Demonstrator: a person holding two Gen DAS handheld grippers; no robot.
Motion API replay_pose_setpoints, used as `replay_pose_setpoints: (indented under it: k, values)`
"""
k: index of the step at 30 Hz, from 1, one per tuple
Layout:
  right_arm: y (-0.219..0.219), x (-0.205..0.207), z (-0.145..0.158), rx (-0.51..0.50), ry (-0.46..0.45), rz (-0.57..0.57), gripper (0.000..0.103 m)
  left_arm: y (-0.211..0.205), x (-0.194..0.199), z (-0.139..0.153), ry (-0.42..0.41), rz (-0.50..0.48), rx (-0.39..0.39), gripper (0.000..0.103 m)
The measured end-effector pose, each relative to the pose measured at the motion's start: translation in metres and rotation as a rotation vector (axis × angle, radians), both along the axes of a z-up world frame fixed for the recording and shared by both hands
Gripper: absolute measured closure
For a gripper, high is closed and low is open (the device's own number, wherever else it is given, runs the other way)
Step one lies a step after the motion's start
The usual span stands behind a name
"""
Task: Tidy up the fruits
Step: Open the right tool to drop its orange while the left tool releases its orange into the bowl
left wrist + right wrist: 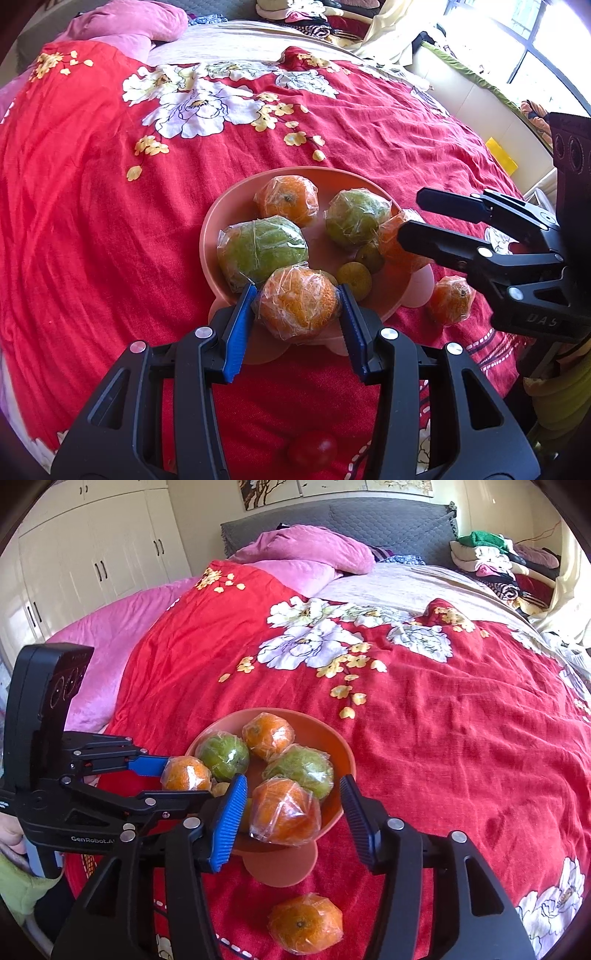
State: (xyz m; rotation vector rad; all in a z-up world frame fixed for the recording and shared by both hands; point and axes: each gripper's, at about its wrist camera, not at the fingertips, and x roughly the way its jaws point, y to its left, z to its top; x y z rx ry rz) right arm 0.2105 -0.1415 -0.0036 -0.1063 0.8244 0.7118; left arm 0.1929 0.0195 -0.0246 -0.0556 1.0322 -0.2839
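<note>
An orange-pink footed bowl [214, 221] [336, 746] stands on the red floral bedspread and holds several plastic-wrapped oranges and green citrus fruits. My left gripper [299, 299] is shut on a wrapped orange [299, 302] at the bowl's near rim; it also shows in the right wrist view [186, 773]. My right gripper [291, 805] is open over the bowl's right side, its blue pads either side of a wrapped orange [286, 812] lying in the bowl, not touching it. In the left wrist view the right gripper [413, 212] reaches in from the right.
One wrapped orange [450, 301] [304, 923] lies on the bedspread beside the bowl's foot. A small red fruit [312, 450] lies on the bedspread below my left gripper. Pink pillows [314, 550] and piled clothes [495, 561] are at the head of the bed.
</note>
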Motion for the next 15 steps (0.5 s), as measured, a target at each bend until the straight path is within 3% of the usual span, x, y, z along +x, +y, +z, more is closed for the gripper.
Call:
replay_pose_setpoints:
  k: [15]
  values:
    - [-0.0085, -0.0047, 0.0062, 0.003, -0.014, -0.026, 0.034, 0.0023, -0.0005, 0.0038, -0.007, 0.013, -0.007, 0.061]
